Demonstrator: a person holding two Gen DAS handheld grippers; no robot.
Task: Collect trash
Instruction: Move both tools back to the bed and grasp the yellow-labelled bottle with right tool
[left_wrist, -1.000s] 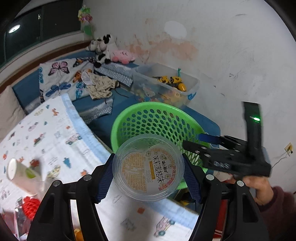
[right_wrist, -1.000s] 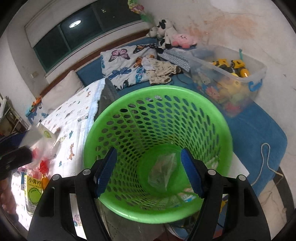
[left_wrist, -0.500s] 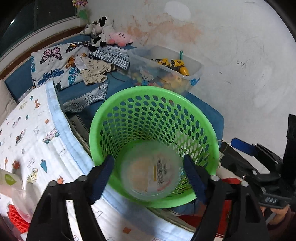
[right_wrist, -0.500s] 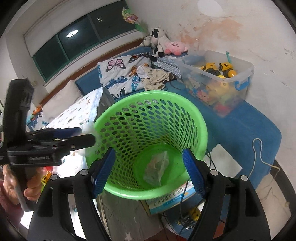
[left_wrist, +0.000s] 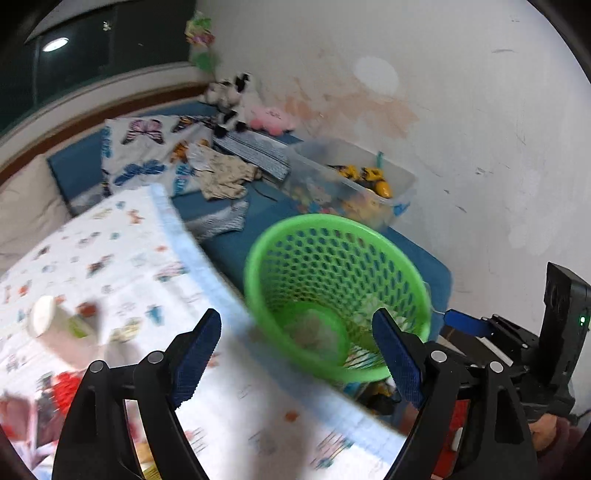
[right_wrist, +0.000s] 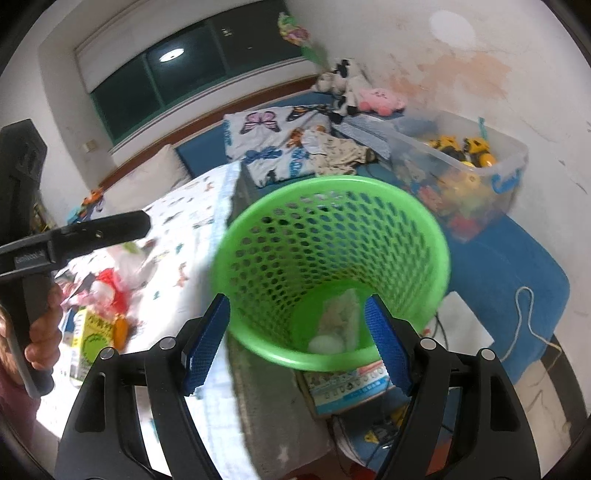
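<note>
A green perforated basket (left_wrist: 338, 291) stands beside the bed; it also shows in the right wrist view (right_wrist: 332, 266). A clear plastic cup (right_wrist: 325, 345) and a crumpled wrapper (right_wrist: 341, 314) lie at its bottom. My left gripper (left_wrist: 295, 354) is open and empty, above the blanket's edge, left of the basket. My right gripper (right_wrist: 297, 343) is open and empty, just above the basket's near rim. A white cup with a green label (left_wrist: 55, 325) lies on the blanket. More trash (right_wrist: 107, 291) and a yellow-green carton (right_wrist: 92, 339) lie on the bed to the left.
A printed white blanket (left_wrist: 122, 266) covers the bed. A clear bin of toys (right_wrist: 465, 166) stands behind the basket by the wall. Pillows, clothes and plush toys (left_wrist: 236, 99) lie at the back. A printed box (right_wrist: 347, 384) and cables lie on the floor under the basket.
My left gripper opened and let the clear cup fall into the basket, then drew back left over the blanket. My right gripper stayed open over the basket.
</note>
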